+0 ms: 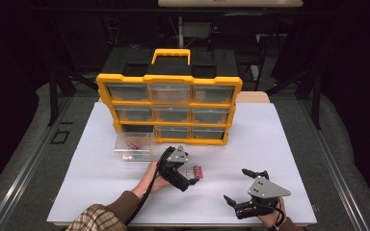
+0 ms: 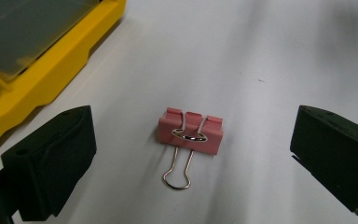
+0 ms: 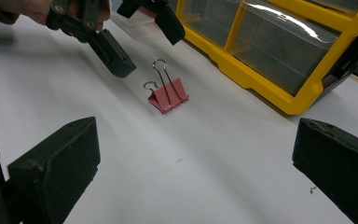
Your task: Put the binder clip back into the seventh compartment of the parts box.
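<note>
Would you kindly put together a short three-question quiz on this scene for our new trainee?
1. True or false: the left gripper is shut on the pink binder clip.
2. Which drawer slot of the yellow organiser stands empty? A bottom left, B top right, C centre.
3. Fill in: the removed clear drawer rests on the white ____.

Key: 1 false, the jaws stand open either side of the clip; 2 A; 3 table.
</note>
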A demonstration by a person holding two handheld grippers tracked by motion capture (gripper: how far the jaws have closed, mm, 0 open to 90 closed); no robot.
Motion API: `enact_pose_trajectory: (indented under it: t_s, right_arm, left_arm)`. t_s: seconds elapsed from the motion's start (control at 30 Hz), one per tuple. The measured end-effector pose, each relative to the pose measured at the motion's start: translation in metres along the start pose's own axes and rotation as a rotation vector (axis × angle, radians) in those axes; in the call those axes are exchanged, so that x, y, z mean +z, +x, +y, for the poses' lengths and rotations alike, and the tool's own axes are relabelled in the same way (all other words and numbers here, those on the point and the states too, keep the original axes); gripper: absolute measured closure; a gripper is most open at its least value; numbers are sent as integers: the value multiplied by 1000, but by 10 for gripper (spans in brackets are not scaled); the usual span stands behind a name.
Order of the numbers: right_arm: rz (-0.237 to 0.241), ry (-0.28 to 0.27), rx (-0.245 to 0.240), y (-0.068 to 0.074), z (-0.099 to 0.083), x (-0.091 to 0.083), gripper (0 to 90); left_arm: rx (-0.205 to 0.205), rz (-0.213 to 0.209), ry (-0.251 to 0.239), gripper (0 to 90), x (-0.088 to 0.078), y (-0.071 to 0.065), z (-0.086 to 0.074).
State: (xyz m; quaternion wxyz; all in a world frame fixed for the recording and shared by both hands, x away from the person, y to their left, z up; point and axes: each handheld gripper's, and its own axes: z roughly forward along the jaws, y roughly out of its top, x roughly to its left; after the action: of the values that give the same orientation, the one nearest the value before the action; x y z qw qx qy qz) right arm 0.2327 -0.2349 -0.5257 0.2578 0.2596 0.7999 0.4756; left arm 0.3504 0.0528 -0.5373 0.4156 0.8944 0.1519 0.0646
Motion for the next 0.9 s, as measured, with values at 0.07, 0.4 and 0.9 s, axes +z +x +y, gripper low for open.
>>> enact_pose_trajectory:
  t_s: [0.07,0.4,0.9]
  right_arm:
    - [-1,0,0,0,0,0,3]
    - [4,1,1,0,0,0,3]
    - [3,-4,-2,1,0,-1,3]
  left_arm:
    - [11,-6,12,24,4,1,0]
    - [44,-26,69,215,17,5,0]
    - [77,-107,94,485,30,13,-4]
